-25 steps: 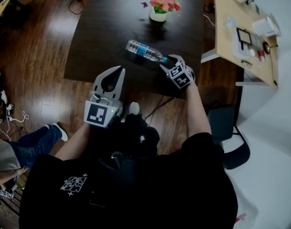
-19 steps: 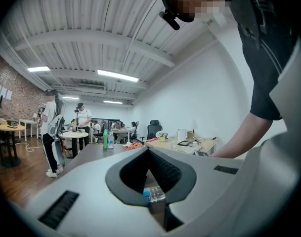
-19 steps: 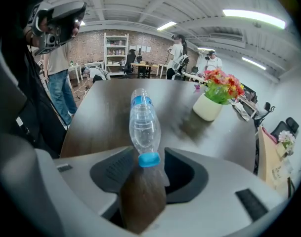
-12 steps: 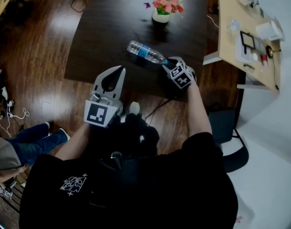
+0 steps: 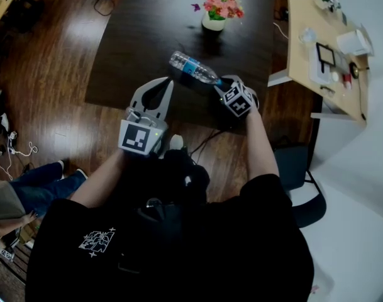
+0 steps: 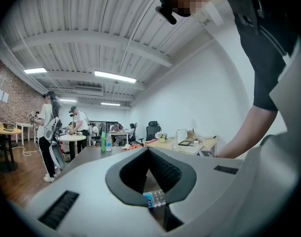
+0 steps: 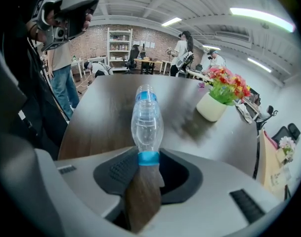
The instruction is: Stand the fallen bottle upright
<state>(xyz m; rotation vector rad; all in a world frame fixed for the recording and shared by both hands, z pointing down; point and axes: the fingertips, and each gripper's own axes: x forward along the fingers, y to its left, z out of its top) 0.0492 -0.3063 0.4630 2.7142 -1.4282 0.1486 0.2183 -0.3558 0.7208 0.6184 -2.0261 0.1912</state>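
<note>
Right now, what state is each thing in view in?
bottle: lying on its side on the dark table, cap on
right gripper: jaws have just been closing, now on the bottle's cap
left gripper: jaws shut, empty
flower pot: upright

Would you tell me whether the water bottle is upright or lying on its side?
On its side: the bottle lies lengthwise on the dark table.
</note>
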